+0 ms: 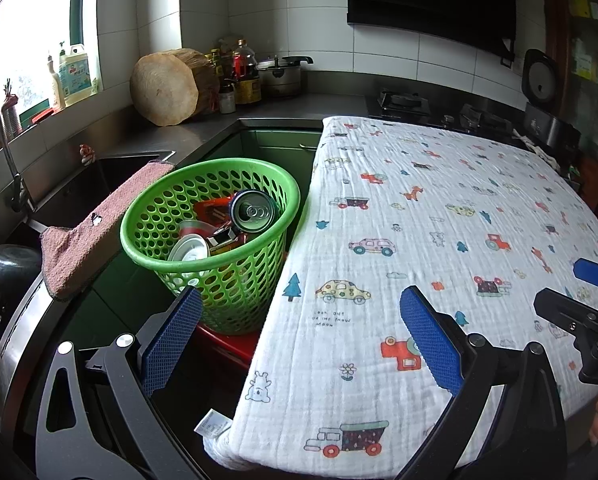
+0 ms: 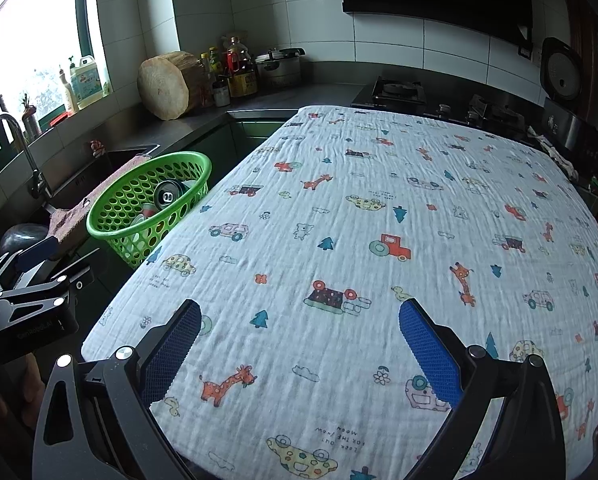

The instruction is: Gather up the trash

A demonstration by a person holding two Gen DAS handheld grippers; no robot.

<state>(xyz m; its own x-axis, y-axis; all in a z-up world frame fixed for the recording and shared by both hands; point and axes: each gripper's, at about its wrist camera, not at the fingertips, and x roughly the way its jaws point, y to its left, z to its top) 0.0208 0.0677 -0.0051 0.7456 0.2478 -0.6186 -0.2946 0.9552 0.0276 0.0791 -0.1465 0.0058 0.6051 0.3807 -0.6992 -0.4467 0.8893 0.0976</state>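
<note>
Left wrist view
Left gripper (image 1: 301, 328): we see its jaws spread wide with nothing between them; the blue pads have a fine waffle texture and sit on black metal arms at the bottom of the frame.
Basket (image 1: 167, 204): round, green perforated plastic, left of centre, standing on something red that is mostly hidden beneath it; it lies just above and beyond the left blue pad.
Trash: a can (image 1: 254, 211) rests tilted on top with its silver pull-tab end toward us; a second can (image 1: 190, 249) leans at the near rim, and red packaging (image 1: 213, 210) lies between them, too jumbled to read.
Cloth (image 1: 439, 240): white crinkled cotton printed with cars and trees, covering the tabletop on the right half of the frame.
Towel (image 1: 95, 232): pink terry, draped over the sink edge, touching the basket's left side.
Right gripper (image 1: 591, 292): cut off at the right edge, so we cannot judge its opening here.

Right wrist view
Right gripper (image 2: 299, 340): jaws wide apart and empty, over the cloth (image 2: 379, 220).
Basket (image 2: 111, 212): middle left of the frame, well apart from this gripper, beside the cloth's left edge; we make out one can (image 2: 167, 196), the rest is hidden by the wall.
Left gripper (image 2: 35, 276): at the lower left edge, partly cut off.
Wood block (image 2: 165, 86): a round log slice leaning at the back.
</note>
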